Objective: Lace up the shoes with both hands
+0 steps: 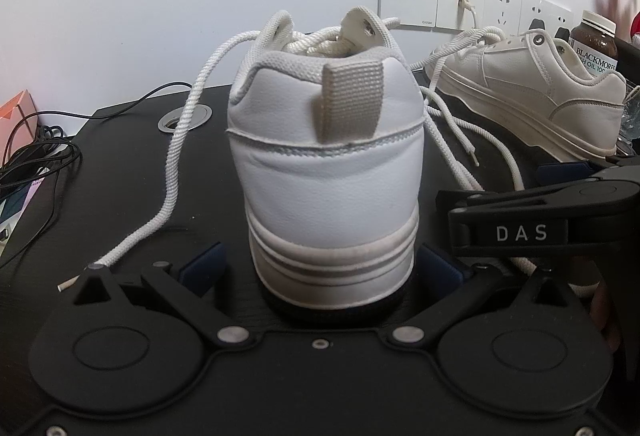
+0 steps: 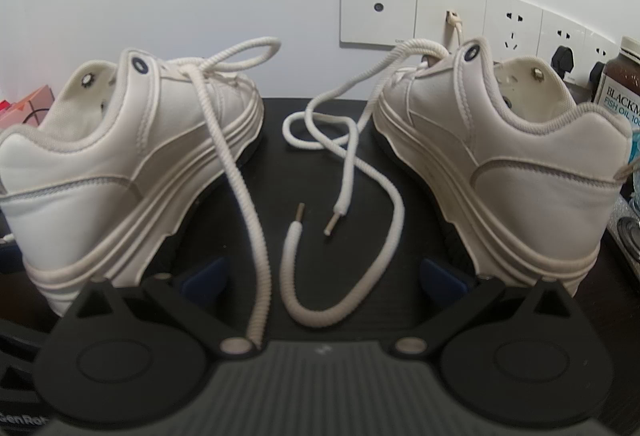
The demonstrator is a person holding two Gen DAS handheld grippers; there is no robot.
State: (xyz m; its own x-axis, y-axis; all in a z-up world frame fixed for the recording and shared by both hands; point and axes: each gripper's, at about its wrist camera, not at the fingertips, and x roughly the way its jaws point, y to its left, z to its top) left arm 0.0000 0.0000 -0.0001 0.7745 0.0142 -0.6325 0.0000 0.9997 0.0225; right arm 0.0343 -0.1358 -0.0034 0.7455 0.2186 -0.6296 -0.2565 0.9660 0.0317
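Shoes first: two chunky white sneakers sit on the black worktop (image 2: pixel 332 116), heels toward the cameras. The left shoe (image 1: pixel 328 164) stands right between the spread fingers of the left tool (image 1: pixel 320 268), and the right shoe (image 2: pixel 512 172) sits just beside it, with a clear strip of worktop between them.

Both tools are wide apart and grasping nothing. The right tool (image 2: pixel 324 276) hovers over that strip, where the loose laces trail.

Handling-wise, the shoes look like smooth faux leather on a thick ribbed platform sole, so fairly stiff and bulky, probably not heavy. The uppers look slick, and I'd guess pads would slide on them. The woven grey heel tab (image 1: pixel 352 100) looks grippier if a shoe needs steadying.

The laces are the real job. The left shoe's lace (image 2: pixel 240 172) and the right shoe's lace (image 2: pixel 352 172) are thick, round, braided white cord, soft and floppy, so they'll sag and twist wherever they aren't held. I'd pinch just behind the metal aglets (image 2: pixel 332 222), since that short stiff tip is the only bit that'll steer into an eyelet (image 2: pixel 139 65). The eyelets are small metal-ringed holes, so it needs a tight aim.

One lace drapes over the right tool's left finger, which could snag.
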